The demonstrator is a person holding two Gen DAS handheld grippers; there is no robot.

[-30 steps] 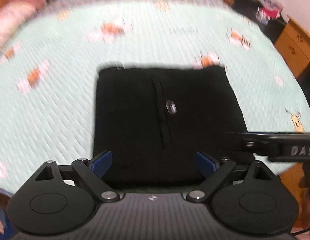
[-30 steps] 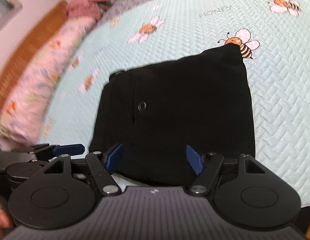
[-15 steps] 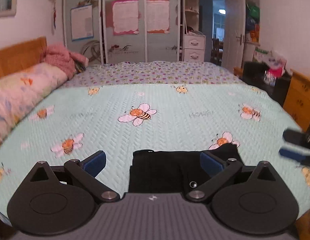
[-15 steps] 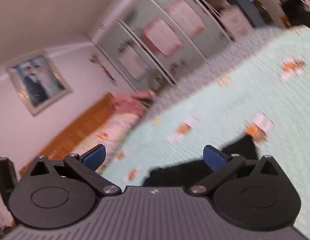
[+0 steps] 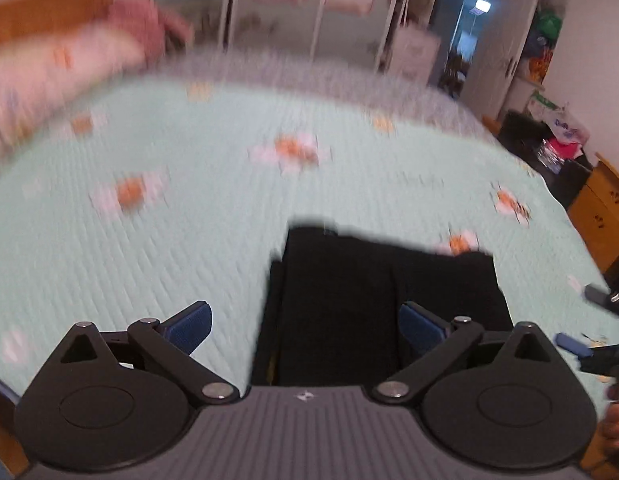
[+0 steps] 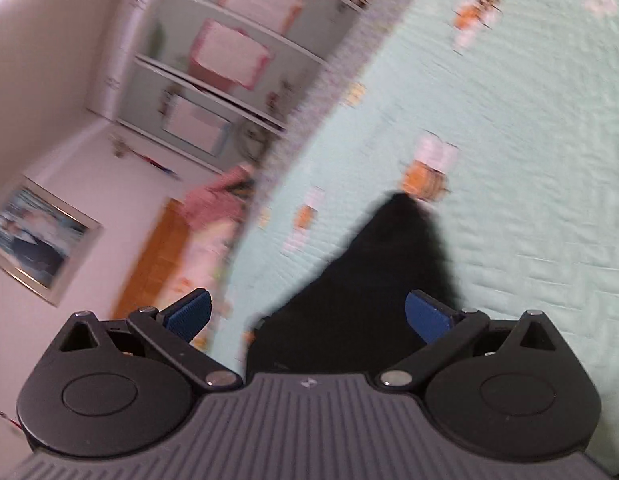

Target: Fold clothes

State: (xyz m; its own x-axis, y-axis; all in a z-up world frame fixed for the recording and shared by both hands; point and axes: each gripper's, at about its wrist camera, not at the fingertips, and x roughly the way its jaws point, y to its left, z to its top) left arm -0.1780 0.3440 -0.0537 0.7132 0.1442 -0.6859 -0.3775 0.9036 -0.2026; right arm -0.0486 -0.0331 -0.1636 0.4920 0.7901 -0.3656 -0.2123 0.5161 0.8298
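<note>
On the bedspread [image 5: 189, 248], one folded black garment [image 5: 381, 288].

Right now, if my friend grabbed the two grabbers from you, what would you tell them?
Left gripper: open, holding nothing, just in front of the near edge of the black garment.
Right gripper: open and empty too, tilted sideways, with the same garment ahead of its fingers.
The garment lies on the mint bee bedspread as a compact rectangle, so it looks folded already.
Left: the views are blurry, so check that the edges are tidy. A pink heap of cloth sits by the headboard; I cannot tell if it needs folding.
</note>
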